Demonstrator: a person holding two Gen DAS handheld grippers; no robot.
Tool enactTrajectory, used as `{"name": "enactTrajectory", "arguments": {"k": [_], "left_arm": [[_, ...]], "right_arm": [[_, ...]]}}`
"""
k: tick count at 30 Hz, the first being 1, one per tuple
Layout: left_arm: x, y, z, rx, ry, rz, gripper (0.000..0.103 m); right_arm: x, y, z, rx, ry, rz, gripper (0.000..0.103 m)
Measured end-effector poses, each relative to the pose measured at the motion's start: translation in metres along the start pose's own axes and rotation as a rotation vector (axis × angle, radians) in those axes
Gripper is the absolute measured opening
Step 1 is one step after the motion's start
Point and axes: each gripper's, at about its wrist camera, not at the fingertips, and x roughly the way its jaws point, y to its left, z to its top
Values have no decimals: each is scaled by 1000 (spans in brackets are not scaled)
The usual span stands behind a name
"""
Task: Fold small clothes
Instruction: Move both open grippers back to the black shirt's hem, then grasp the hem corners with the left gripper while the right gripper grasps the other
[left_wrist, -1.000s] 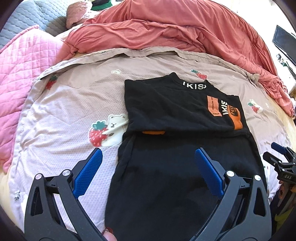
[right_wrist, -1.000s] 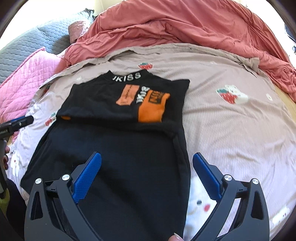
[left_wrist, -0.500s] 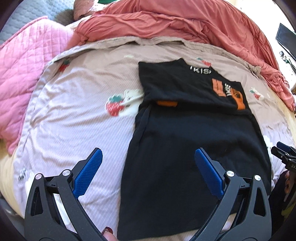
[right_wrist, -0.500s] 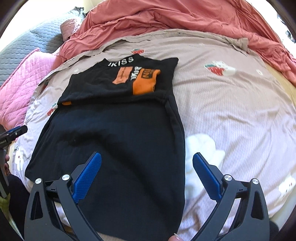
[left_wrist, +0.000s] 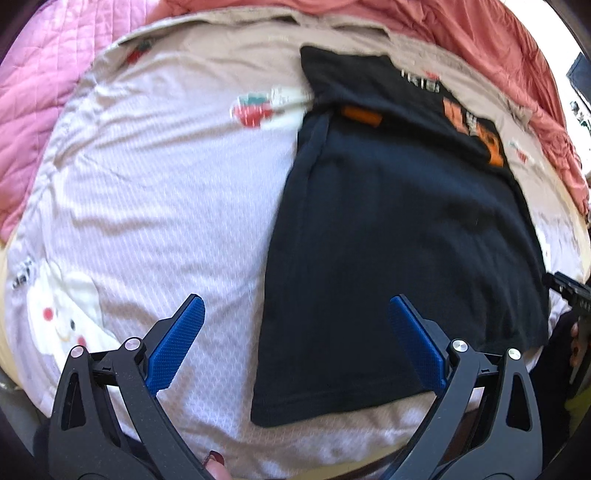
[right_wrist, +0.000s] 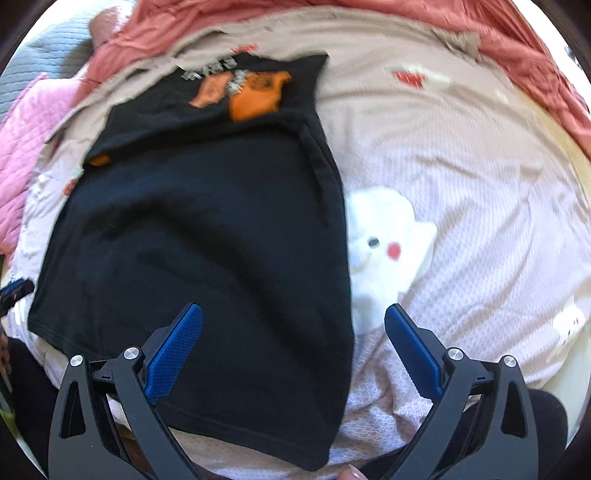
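Two grippers are in view. What is their condition?

Left gripper (left_wrist: 295, 343): jaws spread wide, nothing between the blue pads (left_wrist: 177, 343). Right gripper (right_wrist: 293, 347): same condition, jaws spread, nothing held. Each hovers above the near hem of the garment. The left one's pads straddle the hem's left corner; the right one's straddle the right edge.

Location of the task item?

Black T-shirt (left_wrist: 399, 236) lies flat on the bed cover (left_wrist: 155, 206), hem toward the cameras. Its upper part is folded over, showing orange print (right_wrist: 255, 96) and blurred white lettering near the collar. A small orange tab (left_wrist: 360, 115) shows at the fold line.

Describe the surface.

Pale mauve cover with a fine woven pattern, lightly creased. Printed motifs: white bear (right_wrist: 384, 243) just beside the shirt's right edge, strawberry (left_wrist: 253, 109) beside the shirt's upper left corner, another bear (left_wrist: 64, 317) at the near left.

And the surroundings?

Salmon-red duvet (right_wrist: 517, 48) is bunched along the far side of the bed. Pink quilted blanket (left_wrist: 33, 96) sits at the left; a grey quilted piece (right_wrist: 40, 62) lies beyond it. Strong daylight falls across the cover. Both views are motion-blurred, so the lettering cannot be read.
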Motion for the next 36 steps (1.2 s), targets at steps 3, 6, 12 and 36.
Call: {"name": "enactTrajectory", "arguments": {"k": [3,6,12,36], "left_arm": [[13,3,-7,-19,41,-7,92],[19,0,-11,-25,55,-30,78],[13,-12,-14,15,36,-62,23],[6,-6,-11,-5,9,-110,5]], "right_arm": [[13,-7,-1,30,51,7,98],[18,-11,-4,50,74,46,90],[-4,-13,-5,54,10,55,42],[-22,0,-24,-5,65,89,8]]}}
